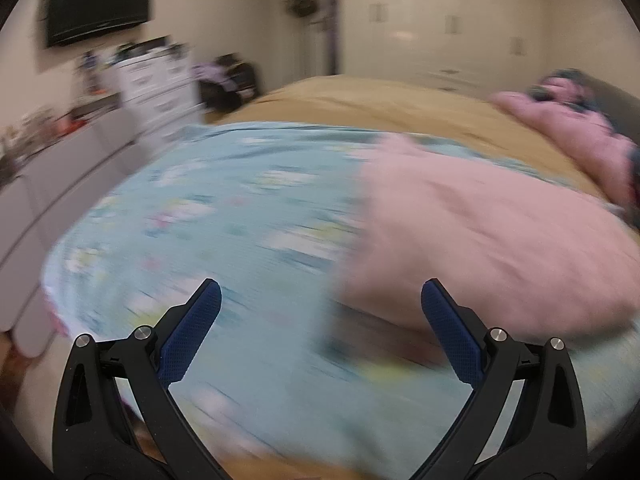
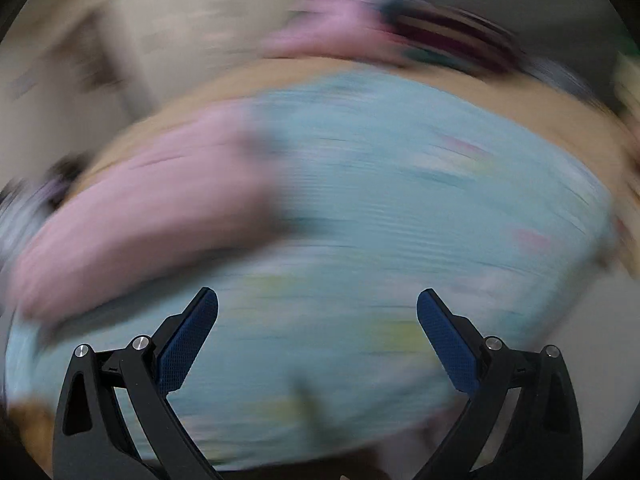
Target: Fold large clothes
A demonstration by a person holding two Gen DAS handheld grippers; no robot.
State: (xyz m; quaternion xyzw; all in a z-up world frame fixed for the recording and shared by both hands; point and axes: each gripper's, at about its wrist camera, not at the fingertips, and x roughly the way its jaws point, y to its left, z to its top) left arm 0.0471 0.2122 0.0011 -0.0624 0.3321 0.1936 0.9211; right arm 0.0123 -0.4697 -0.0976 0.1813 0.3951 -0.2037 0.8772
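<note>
A pink garment (image 1: 480, 236) lies on a light blue patterned sheet (image 1: 224, 216) spread over a bed; both views are blurred by motion. My left gripper (image 1: 320, 304) is open and empty above the sheet, with the pink garment ahead to its right. My right gripper (image 2: 318, 308) is open and empty above the same blue sheet (image 2: 420, 200). In the right wrist view the pink garment (image 2: 152, 208) lies to the left of the fingers.
The bed has a tan cover (image 1: 360, 100). A pile of pink and dark clothes (image 1: 576, 128) sits at the far right of the bed. A white dresser (image 1: 156, 84), a wall TV (image 1: 96, 4) and low grey cabinets (image 1: 68, 180) stand to the left.
</note>
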